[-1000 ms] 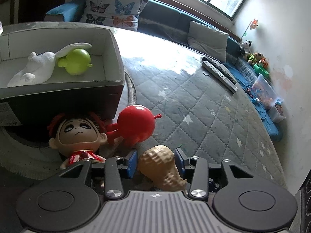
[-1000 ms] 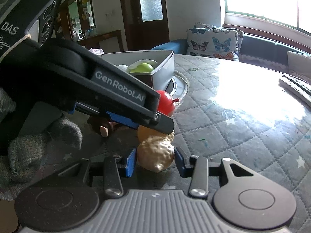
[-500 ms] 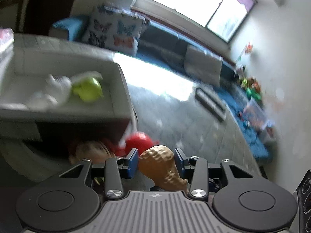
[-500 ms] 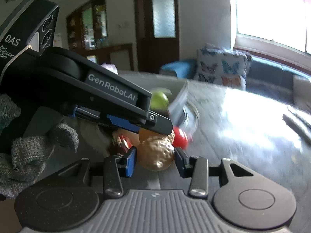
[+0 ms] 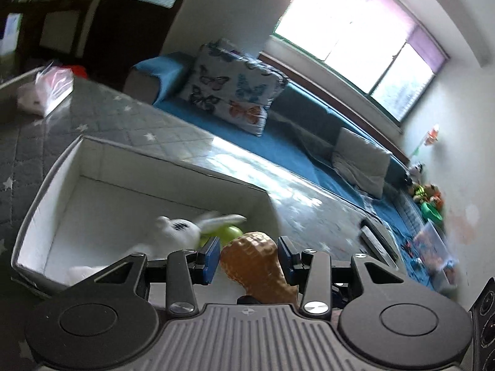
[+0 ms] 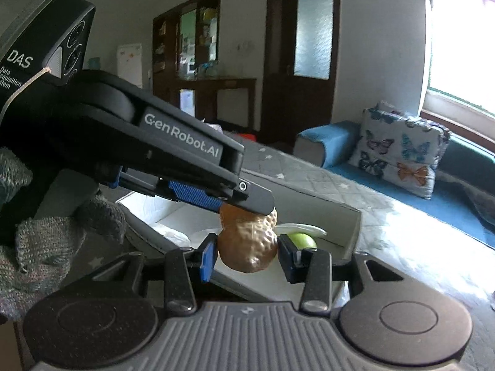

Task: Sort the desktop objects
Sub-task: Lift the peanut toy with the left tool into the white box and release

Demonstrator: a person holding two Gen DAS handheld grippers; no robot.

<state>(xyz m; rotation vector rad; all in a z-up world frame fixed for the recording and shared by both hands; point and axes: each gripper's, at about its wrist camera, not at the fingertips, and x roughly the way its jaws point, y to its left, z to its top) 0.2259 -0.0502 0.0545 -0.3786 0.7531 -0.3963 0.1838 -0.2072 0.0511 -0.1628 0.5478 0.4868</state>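
A tan peanut-shaped toy is held from both ends. My left gripper is shut on one end and my right gripper is shut on the other end. The toy hangs in the air over the near edge of a white-lined cardboard box. Inside the box lie a white plush rabbit and a green ball toy, which also shows in the right wrist view. The left gripper's black body crosses the right wrist view.
The box stands on a grey quilted star-pattern table cover. A pink-and-white bag lies at the far left. Remote controls lie to the right. A blue sofa with a butterfly cushion runs behind the table.
Both grippers have lifted the peanut toy off the table and carried it up over the box. The doll and red toy have dropped out of view.
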